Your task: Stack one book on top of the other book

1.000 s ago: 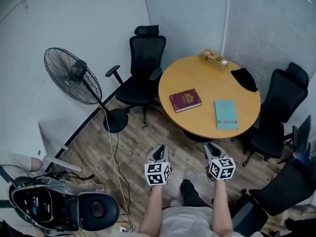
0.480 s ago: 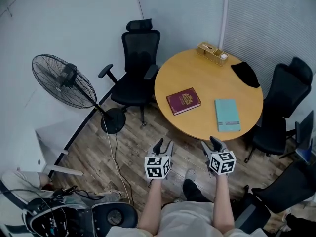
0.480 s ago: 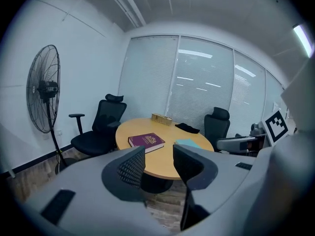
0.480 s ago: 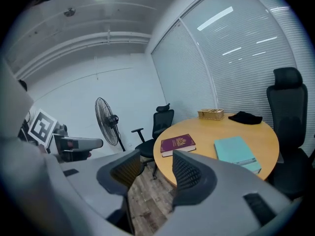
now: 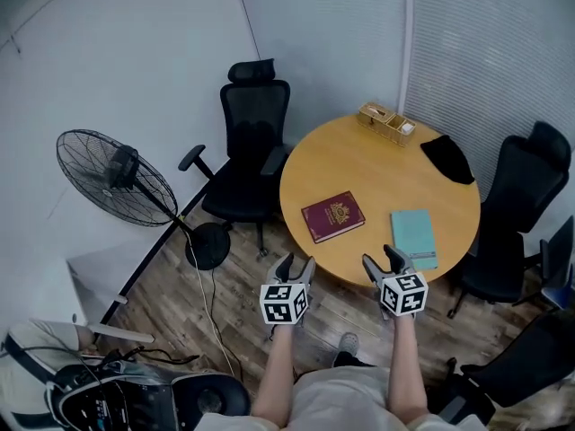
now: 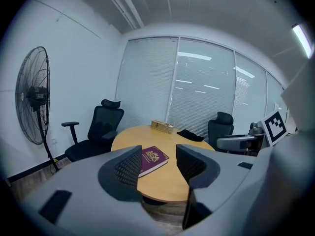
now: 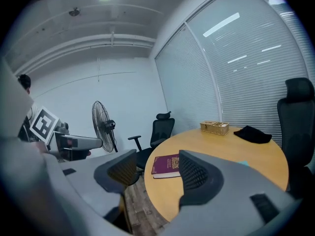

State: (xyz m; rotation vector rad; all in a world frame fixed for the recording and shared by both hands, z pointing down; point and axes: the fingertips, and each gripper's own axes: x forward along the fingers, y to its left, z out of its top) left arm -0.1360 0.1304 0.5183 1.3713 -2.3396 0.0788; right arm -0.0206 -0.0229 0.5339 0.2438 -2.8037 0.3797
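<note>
A small office with pale walls and window blinds point(image 5: 503, 52) holds a round wooden table point(image 5: 359, 151), with black chairs drawn up around it, one at the far left point(image 5: 253, 142) and one at the right point(image 5: 517, 200). A fan point(image 5: 115, 176) stands on the plank floor to the left. On the table the red book point(image 5: 333, 216) lies flat near the front edge, and the teal book point(image 5: 414, 237) lies flat to its right, close to the rim; the two are apart, neither on the other. Farther back sit a wooden box point(image 5: 386, 123) and a black cloth point(image 5: 446, 158). A person stands just short of the table with both arms out. The left gripper point(image 5: 296, 263) hangs over the floor just before the table edge; its jaws have just been opening and now stand wide apart with nothing between them, the red book far ahead of them. The right gripper point(image 5: 382, 260) is level with it, at the table's near rim just beside the teal book; its jaws have just been opening as well and gape empty, touching neither book.
</note>
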